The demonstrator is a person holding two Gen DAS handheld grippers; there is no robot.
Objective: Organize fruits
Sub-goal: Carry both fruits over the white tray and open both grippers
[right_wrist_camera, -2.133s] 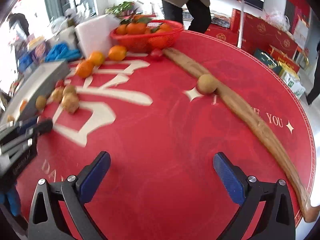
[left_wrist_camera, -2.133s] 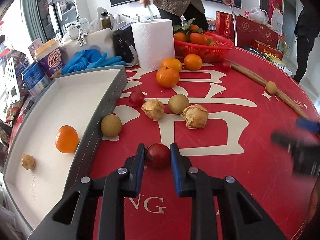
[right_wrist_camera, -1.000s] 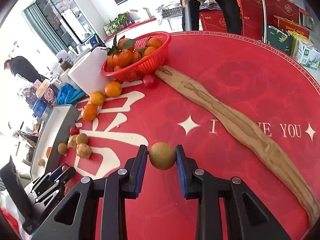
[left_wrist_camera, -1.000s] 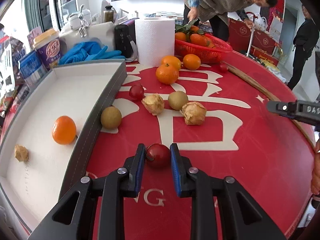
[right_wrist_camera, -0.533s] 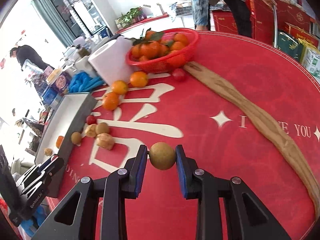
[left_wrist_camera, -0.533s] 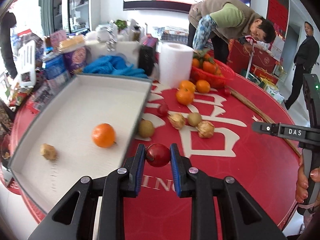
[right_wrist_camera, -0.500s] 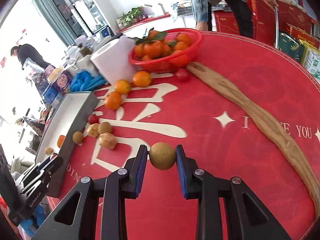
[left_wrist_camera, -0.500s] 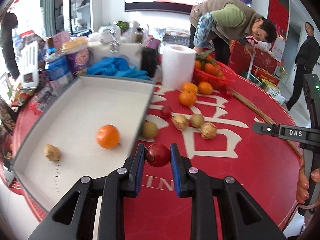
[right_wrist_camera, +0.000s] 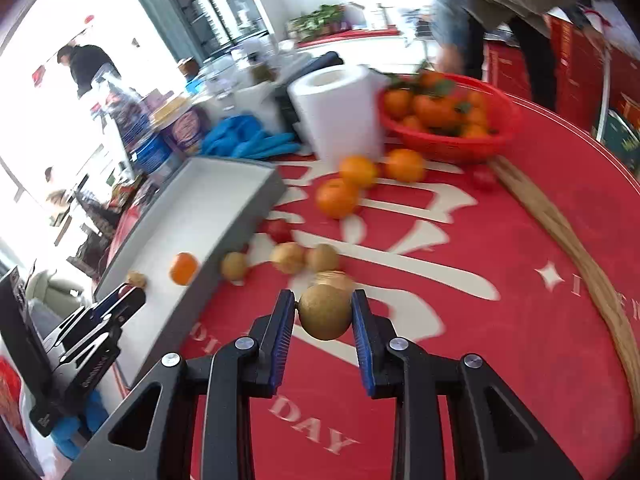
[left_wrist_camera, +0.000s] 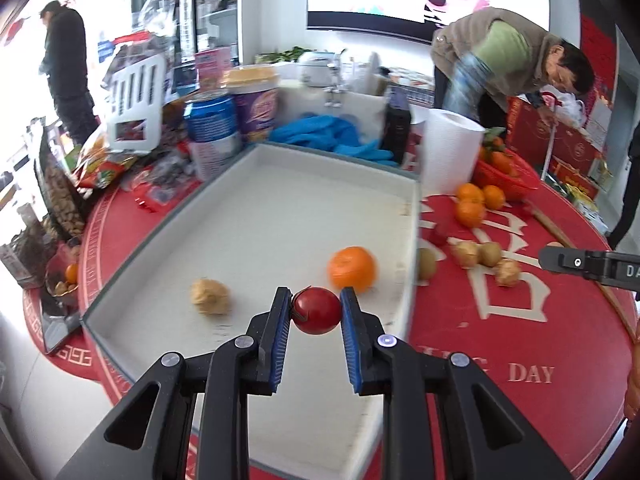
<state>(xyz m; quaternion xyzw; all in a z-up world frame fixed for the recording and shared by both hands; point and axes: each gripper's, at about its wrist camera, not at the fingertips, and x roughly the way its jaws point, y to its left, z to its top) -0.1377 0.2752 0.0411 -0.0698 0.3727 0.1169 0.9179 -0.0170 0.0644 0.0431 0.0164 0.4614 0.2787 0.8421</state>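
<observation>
Left wrist view: left gripper (left_wrist_camera: 316,316) jaws grip a red tomato (left_wrist_camera: 316,315) above the white tray (left_wrist_camera: 256,216). Right gripper (right_wrist_camera: 325,317) jaws clamp a brown round fruit (right_wrist_camera: 325,317) over the red desk (right_wrist_camera: 500,320).

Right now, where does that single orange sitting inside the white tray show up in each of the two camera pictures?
Left wrist view: the orange lies near the picture's middle, inside the white tray, just above the left claw.
Right wrist view: the orange is small at lower left, near the tray's grey wall.
Shared landmark: the paper towel roll.
</observation>
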